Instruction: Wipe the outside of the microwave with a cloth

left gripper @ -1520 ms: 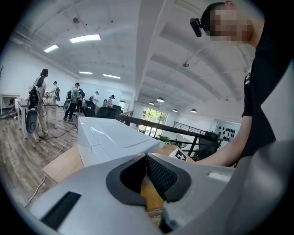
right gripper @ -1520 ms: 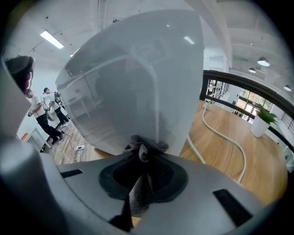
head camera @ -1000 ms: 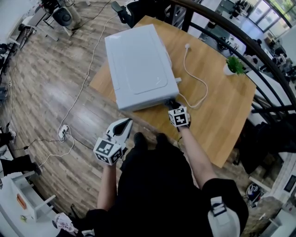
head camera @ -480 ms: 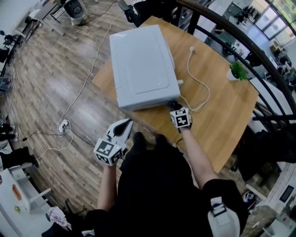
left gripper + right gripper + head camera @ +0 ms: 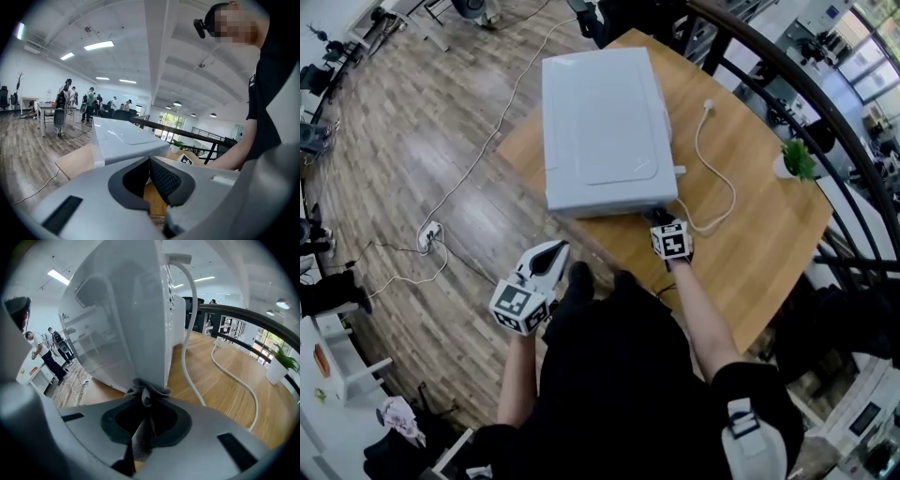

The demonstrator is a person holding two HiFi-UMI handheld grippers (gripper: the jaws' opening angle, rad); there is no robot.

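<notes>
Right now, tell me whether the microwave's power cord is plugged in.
Unplugged: the plug lies loose on the wooden table, in no socket.

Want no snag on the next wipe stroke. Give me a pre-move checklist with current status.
1. Cloth gripped: ok. It is pinched in the shut right tongs.
2. Cloth on the microwave: ok. It looks bunched against the near lower corner.
3. Power off: ok. The plug lies loose on the table.
4. Cord clear of the stroke: not ok. It hangs down right beside the cloth and could catch.
5. Left tongs out of the way: ok. They are shut, empty and held off the table's edge.
</notes>
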